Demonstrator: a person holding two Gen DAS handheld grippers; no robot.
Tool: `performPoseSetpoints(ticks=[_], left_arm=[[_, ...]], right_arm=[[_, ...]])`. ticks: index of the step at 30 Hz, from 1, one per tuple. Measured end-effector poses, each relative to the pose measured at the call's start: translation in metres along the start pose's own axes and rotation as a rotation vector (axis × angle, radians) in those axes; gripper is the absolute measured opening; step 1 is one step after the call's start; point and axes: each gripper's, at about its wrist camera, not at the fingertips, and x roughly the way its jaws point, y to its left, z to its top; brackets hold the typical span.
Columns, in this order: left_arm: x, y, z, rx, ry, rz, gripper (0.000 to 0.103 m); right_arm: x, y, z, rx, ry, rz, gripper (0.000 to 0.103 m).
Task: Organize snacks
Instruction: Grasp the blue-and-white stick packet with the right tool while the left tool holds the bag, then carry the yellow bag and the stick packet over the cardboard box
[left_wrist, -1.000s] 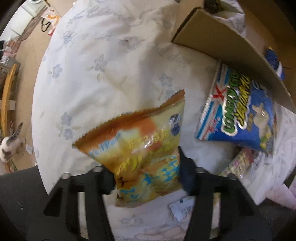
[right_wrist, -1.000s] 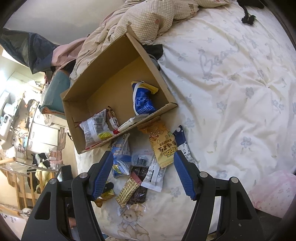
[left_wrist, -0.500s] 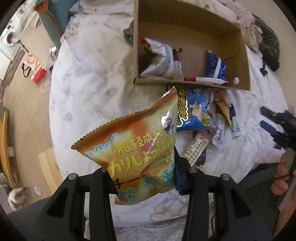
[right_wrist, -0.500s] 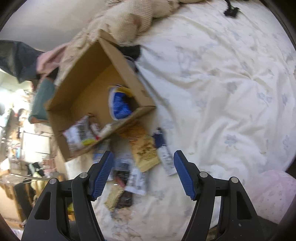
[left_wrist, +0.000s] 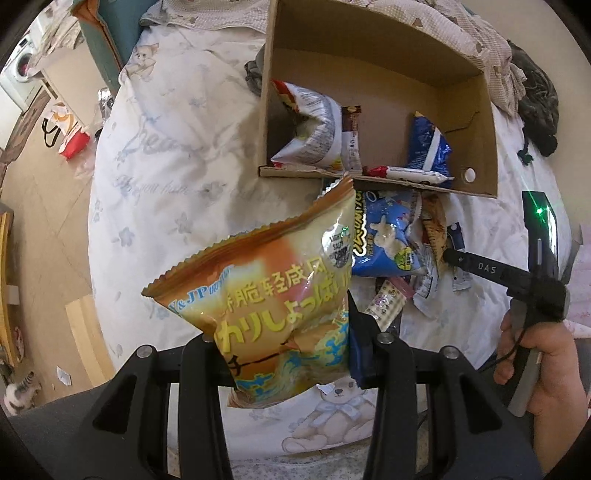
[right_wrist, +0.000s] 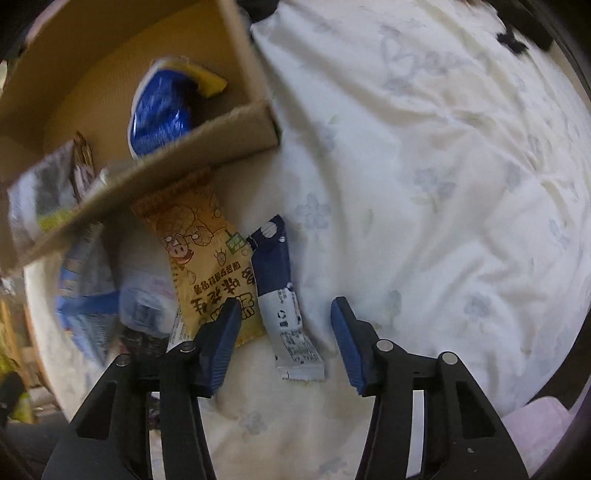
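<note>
Between the left gripper's (left_wrist: 286, 354) jaws, the orange chip bag (left_wrist: 266, 295) hangs clamped, lifted clear for boxing. The right gripper (right_wrist: 282, 334), jaws closing but free, straddles the navy stick packet (right_wrist: 282, 291) (on the bed (right_wrist: 443, 184), beside the cardboard box (right_wrist: 207, 136)).

Floral bedsheet (left_wrist: 177, 155), tan floor (left_wrist: 40, 236), washer (left_wrist: 22, 70) far corner.

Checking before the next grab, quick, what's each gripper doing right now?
Left gripper: shut on the orange chip bag.
Right gripper: open, jaws closing in, astride the navy-and-white stick packet, not yet pressing it.
</note>
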Motion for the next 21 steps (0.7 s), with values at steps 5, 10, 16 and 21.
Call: performPoseSetpoints(ticks=[5, 10, 16, 21], left_arm=[[-0.001, 0.001, 0.001, -0.011, -0.009, 0.000, 0.038], [0.003, -0.002, 0.001, 0.002, -0.009, -0.008, 0.038], [0.005, -0.004, -0.001, 0.029, -0.025, 0.038, 0.038], [0.004, 0.007, 0.002, -0.002, -0.051, 0.066, 0.038]], right_arm=[[-0.002, -0.001, -0.001, -0.030, -0.006, -0.034, 0.023], [-0.018, -0.003, -0.008, -0.041, -0.050, -0.009, 0.019], [-0.048, -0.015, -0.025, -0.019, -0.093, 0.053, 0.019], [-0.076, -0.022, -0.038, -0.007, -0.148, 0.134, 0.019]])
